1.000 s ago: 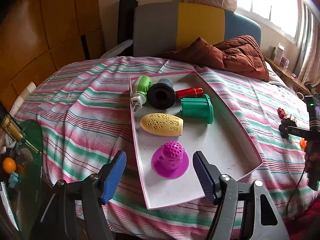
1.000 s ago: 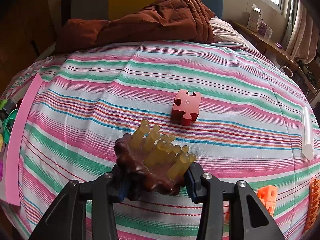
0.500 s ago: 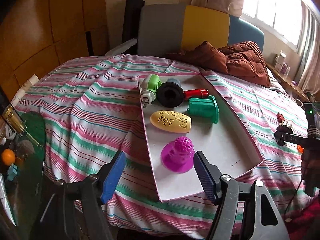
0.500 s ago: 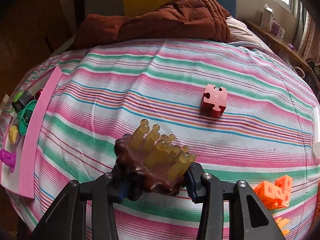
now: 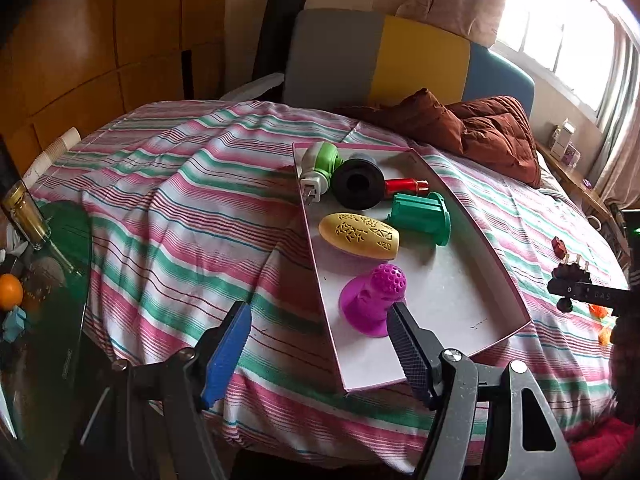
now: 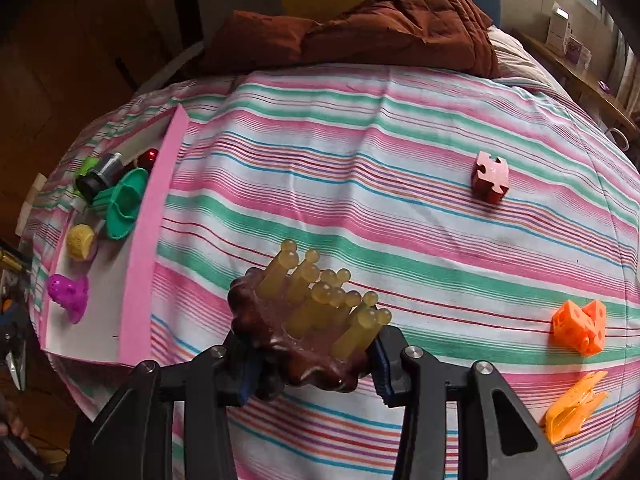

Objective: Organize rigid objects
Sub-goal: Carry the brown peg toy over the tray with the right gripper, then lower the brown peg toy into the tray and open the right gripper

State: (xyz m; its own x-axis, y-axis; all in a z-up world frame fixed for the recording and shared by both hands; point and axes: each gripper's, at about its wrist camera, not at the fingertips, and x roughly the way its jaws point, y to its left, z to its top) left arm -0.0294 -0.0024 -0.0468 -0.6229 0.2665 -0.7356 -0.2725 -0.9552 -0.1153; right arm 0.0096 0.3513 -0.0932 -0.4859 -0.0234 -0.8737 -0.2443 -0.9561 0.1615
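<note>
— What's in your right claw [image 6: 310, 354]?

— I hold a brown spiky toy [image 6: 308, 320], a dark lumpy base with amber knobbed stalks. My pads clamp it from both sides, and it hangs above the striped bedspread [image 6: 360, 184].

— And your left claw [image 5: 320, 344]?

— It stands apart with nothing between the blue pads. It hovers at the near edge of the bed, just before the pink-rimmed tray [image 5: 460, 304].

— What lies in the tray?

— Nearest my left claw stands a magenta plunger-shaped piece [image 5: 372, 300]. Behind it lies a yellow perforated oval [image 5: 360, 235], then a green spool [image 5: 422, 218]. Further back are a black ring [image 5: 358, 184], a red cylinder [image 5: 406, 186] and a green-and-white plug [image 5: 318, 170].

— What is still loose on the bed?

— Beyond my right claw sits a red puzzle cube [image 6: 491, 176]. To the right lie an orange cube cluster [image 6: 580, 326] and an orange clip [image 6: 572, 410], though the lens edge warps that one, so I am unsure of its shape. A brown quilted jacket [image 6: 380, 28] is heaped at the far end.
</note>
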